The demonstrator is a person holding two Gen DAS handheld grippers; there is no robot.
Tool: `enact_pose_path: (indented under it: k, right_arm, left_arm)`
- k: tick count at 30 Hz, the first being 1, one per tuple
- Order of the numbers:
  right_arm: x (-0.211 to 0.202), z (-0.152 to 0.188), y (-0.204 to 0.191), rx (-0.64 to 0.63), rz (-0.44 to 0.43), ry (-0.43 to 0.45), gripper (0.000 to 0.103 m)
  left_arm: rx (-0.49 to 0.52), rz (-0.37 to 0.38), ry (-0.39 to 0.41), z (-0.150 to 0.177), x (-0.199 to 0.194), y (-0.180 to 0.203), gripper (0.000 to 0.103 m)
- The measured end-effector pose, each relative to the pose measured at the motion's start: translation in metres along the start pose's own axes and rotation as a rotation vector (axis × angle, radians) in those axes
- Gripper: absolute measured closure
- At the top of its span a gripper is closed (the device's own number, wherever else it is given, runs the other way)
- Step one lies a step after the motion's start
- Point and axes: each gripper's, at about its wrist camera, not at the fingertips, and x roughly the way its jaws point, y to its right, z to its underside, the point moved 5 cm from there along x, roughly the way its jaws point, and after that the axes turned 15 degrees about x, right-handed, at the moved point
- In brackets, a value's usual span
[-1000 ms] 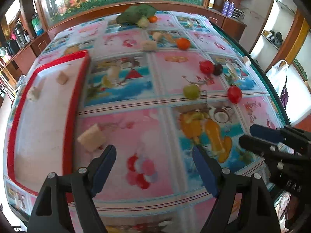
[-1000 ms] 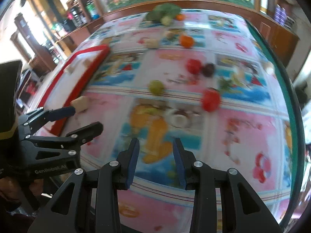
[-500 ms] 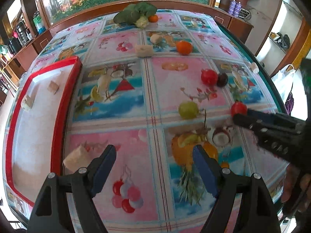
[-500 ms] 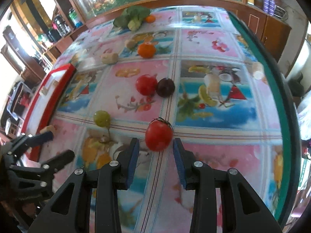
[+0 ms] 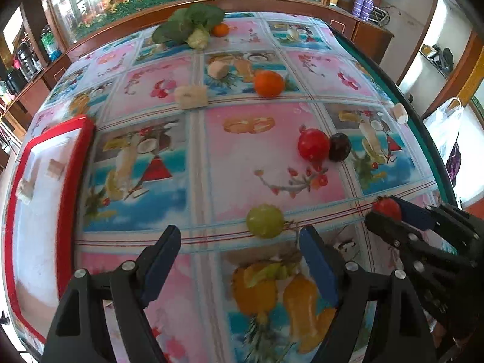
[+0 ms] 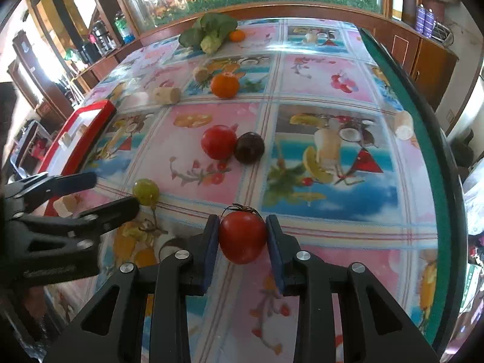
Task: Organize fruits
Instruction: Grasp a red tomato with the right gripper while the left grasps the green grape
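Note:
A red tomato (image 6: pixel 242 237) sits between the blue pads of my right gripper (image 6: pixel 242 236); the jaws stand around it, and contact is unclear. It also shows in the left wrist view (image 5: pixel 387 207). My left gripper (image 5: pixel 239 257) is open and empty, just short of a green grape-like fruit (image 5: pixel 264 220). Farther on lie a second red fruit (image 6: pixel 218 141), a dark plum (image 6: pixel 249 146) and an orange (image 6: pixel 224 84). A red-rimmed white tray (image 5: pixel 65 199) is at the left.
Pale food chunks lie on the table (image 5: pixel 192 96) and in the tray (image 5: pixel 56 168). Leafy greens (image 5: pixel 187 24) and a small orange sit at the far edge. The table's green edge (image 6: pixel 429 163) runs along the right.
Both grippers moved forward over the table. The right gripper's jaws have come around the red tomato. The left gripper neared the green fruit and stayed open.

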Motion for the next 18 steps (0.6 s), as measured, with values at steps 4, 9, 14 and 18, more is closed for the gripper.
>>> enact_pose_path:
  k: [4, 9, 14, 18]
  right_arm:
    - [-0.006, 0.003, 0.006, 0.01, 0.002, 0.0, 0.073]
    - [-0.011, 0.007, 0.01, 0.023, 0.001, 0.004, 0.072]
    - [-0.013, 0.01, 0.009, 0.025, 0.002, 0.007, 0.072]
    - [-0.014, 0.013, 0.006, 0.012, 0.01, 0.014, 0.073]
  left_arm:
    - [-0.002, -0.001, -0.002, -0.004, 0.01, 0.007, 0.021]
    - [-0.02, 0.014, 0.028, -0.005, 0.015, 0.008, 0.056]
    - [-0.049, 0.088, 0.059, -0.002, 0.012, 0.005, 0.069]
    - [-0.062, 0.119, 0.063, 0.006, 0.005, -0.001, 0.069]
